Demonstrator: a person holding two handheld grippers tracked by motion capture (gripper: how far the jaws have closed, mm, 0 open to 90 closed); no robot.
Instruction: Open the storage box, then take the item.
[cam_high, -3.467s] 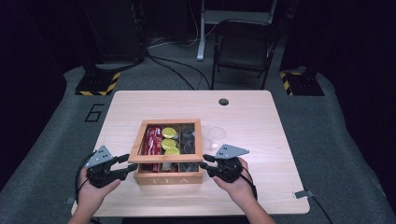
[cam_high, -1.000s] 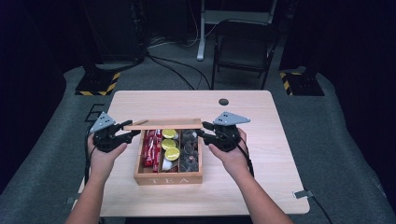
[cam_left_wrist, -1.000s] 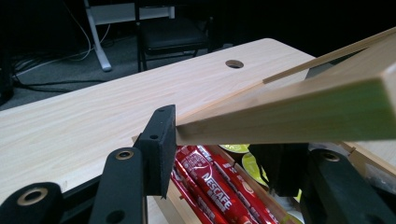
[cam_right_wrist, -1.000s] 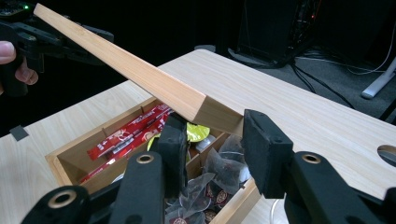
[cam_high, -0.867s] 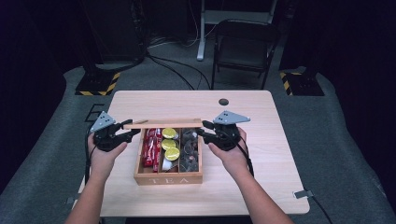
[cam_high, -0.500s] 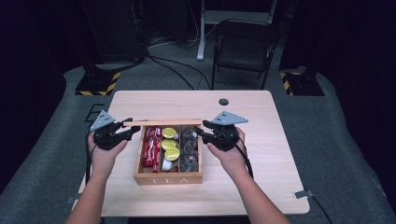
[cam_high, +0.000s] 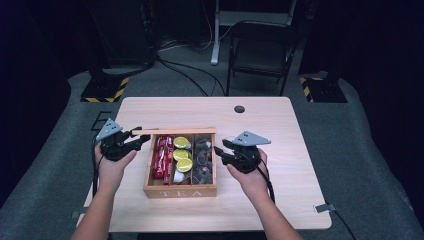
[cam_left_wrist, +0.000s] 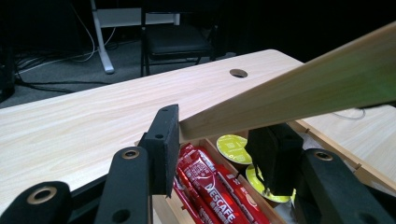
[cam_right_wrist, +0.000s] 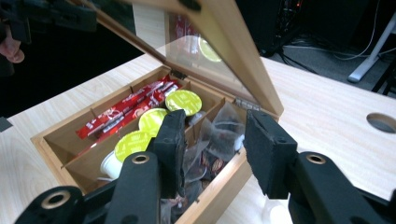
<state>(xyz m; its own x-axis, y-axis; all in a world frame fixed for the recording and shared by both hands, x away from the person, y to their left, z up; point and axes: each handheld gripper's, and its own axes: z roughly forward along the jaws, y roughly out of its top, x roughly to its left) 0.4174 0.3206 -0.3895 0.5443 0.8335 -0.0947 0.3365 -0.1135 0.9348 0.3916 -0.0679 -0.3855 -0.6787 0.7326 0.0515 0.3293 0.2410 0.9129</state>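
Note:
A wooden tea box (cam_high: 180, 191) sits mid-table with its glass-paned lid (cam_high: 175, 131) swung up at the back. My left gripper (cam_high: 142, 140) is shut on the lid's left corner; its jaws have just been closing, and the lid frame (cam_left_wrist: 303, 93) lies between the pads of this gripper (cam_left_wrist: 222, 144). My right gripper (cam_high: 220, 155) stands open by the box's right wall. One jaw of the right gripper (cam_right_wrist: 212, 140) is over the tea bags (cam_right_wrist: 219, 130) and the other is outside the box. Red sachets (cam_high: 162, 155) and yellow-topped capsules (cam_high: 182, 154) fill the other compartments.
The table has a round cable hole (cam_high: 239, 108) near its far edge. A folding chair (cam_high: 262, 50) and cables stand on the floor behind it. Bare tabletop lies to the left and right of the box.
Since the earliest frame the lid has been raised and both hands have moved up along the box's sides. In the last half second the right gripper has sunk beside the right wall.

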